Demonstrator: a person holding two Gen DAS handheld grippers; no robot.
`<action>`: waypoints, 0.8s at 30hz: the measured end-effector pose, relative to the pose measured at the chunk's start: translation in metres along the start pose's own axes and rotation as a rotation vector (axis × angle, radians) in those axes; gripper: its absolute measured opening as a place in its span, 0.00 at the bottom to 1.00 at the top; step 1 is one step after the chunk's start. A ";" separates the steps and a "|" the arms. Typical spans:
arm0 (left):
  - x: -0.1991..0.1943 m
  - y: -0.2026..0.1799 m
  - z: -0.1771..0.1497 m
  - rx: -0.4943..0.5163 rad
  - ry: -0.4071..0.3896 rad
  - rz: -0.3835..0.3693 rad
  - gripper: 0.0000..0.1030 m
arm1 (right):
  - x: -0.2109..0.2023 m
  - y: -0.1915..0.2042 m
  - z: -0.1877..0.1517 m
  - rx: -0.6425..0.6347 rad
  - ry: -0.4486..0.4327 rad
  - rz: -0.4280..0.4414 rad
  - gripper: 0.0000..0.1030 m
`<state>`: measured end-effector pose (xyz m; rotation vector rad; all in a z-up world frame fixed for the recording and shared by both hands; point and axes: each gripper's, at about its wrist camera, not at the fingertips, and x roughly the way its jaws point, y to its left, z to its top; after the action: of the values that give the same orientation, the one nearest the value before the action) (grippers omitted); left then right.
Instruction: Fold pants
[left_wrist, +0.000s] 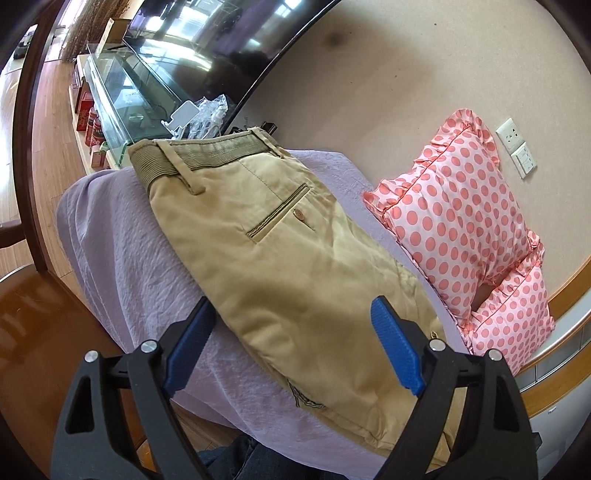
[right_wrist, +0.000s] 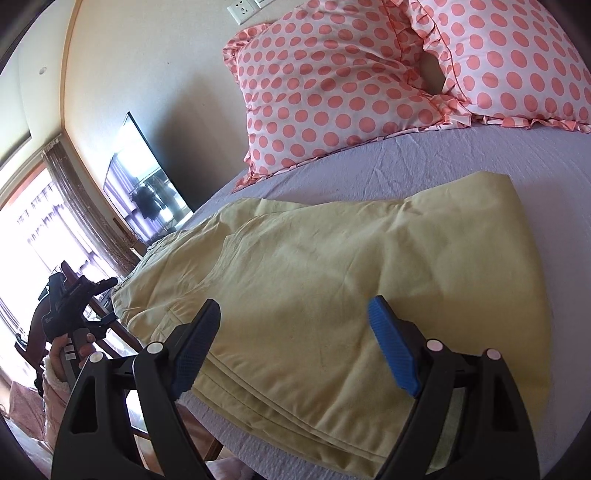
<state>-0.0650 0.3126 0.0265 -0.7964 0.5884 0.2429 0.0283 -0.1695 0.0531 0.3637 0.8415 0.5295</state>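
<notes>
Tan khaki pants (left_wrist: 280, 266) lie folded on the lilac bed sheet (left_wrist: 122, 236), waistband at the far end, a back pocket with a button facing up. My left gripper (left_wrist: 291, 314) is open, hovering just above the near part of the pants, empty. In the right wrist view the pants (right_wrist: 332, 280) lie folded in layers near the bed's front edge. My right gripper (right_wrist: 295, 314) is open above the folded edge, holding nothing. The left gripper (right_wrist: 74, 295) shows at the far left, held in a hand beyond the bed.
Two pink polka-dot pillows (left_wrist: 461, 221) (right_wrist: 332, 85) lean against the wall at the bed's head. A large TV (left_wrist: 229, 33) and a glass tank (left_wrist: 122, 96) stand beyond the bed's end. A wall socket (left_wrist: 515, 146) is above the pillows. Wood floor (left_wrist: 26, 332) lies left.
</notes>
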 end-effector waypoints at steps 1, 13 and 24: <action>0.002 -0.002 0.002 0.005 0.000 0.008 0.83 | 0.000 0.000 0.000 -0.001 -0.001 0.003 0.83; 0.036 0.036 0.059 -0.182 -0.018 0.061 0.12 | -0.007 -0.003 -0.002 0.008 -0.022 0.051 0.83; -0.003 -0.210 0.008 0.549 -0.097 -0.121 0.07 | -0.060 -0.044 0.007 0.098 -0.185 -0.031 0.83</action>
<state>0.0236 0.1752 0.1582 -0.2855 0.4801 0.0027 0.0141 -0.2399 0.0718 0.4810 0.6949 0.4197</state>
